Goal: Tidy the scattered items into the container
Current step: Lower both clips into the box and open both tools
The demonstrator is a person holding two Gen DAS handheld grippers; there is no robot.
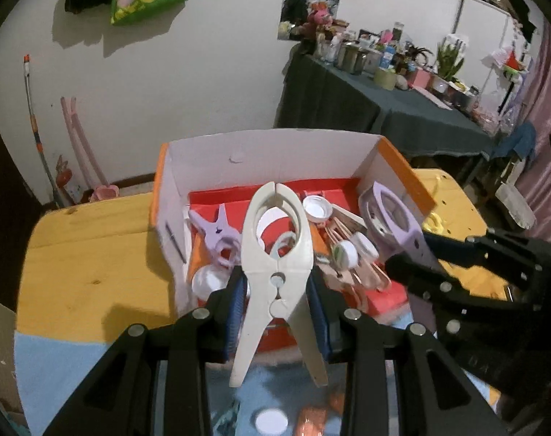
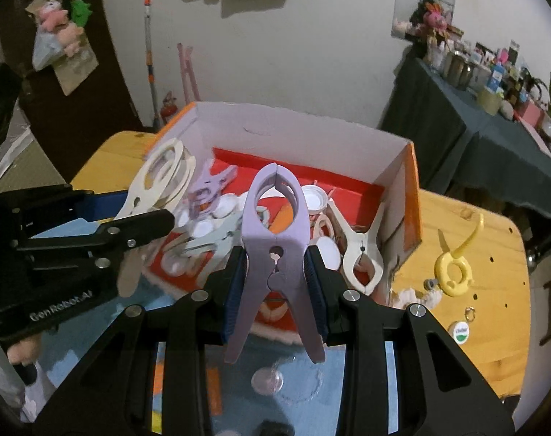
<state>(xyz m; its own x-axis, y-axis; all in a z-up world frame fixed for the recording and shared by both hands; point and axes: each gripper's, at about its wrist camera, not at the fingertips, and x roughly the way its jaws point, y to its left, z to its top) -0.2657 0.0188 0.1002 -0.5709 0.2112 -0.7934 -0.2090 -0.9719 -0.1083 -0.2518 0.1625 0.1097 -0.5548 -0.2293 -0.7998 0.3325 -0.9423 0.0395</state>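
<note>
Both grippers poised at the orange cardboard box: left gripper clamps a cream plastic clothes peg, right gripper a lilac plastic clothes peg; released together, they could collide or bounce out.

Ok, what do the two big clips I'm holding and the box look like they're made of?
Cream clip and lilac clip: apparently moulded plastic, smooth matte, one solid colour each, rounded edges. Box: likely cardboard, with thin folded white walls, orange outside and a printed red floor.
</note>
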